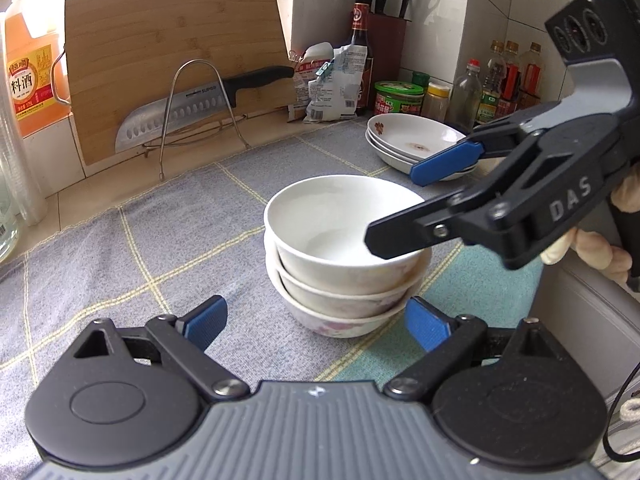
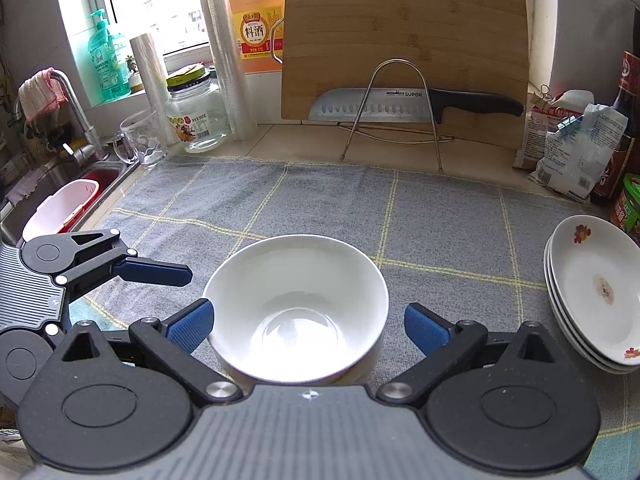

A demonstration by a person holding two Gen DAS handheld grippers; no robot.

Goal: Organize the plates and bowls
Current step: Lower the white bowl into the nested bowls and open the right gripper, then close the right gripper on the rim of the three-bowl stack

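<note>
The left hand-held gripper (image 1: 316, 322) stands open low over the grey checked cloth (image 1: 120, 248) on the table, its blue pads apart and touching nothing. Just beyond it sits the stack of white bowls (image 1: 344, 256) (three nested, the lowest with a faint flower print). The right hand-held gripper (image 2: 308, 326) is open too, pads spread wide on either side of the top bowl (image 2: 296, 308) without pressing it. Farther right, apart from the bowls, lies the stack of shallow plates (image 2: 592, 292), the top one stained in the middle. At the back a cleaver (image 2: 400, 106) rests in a wire rack against the bamboo cutting board (image 2: 404, 36).
</note>
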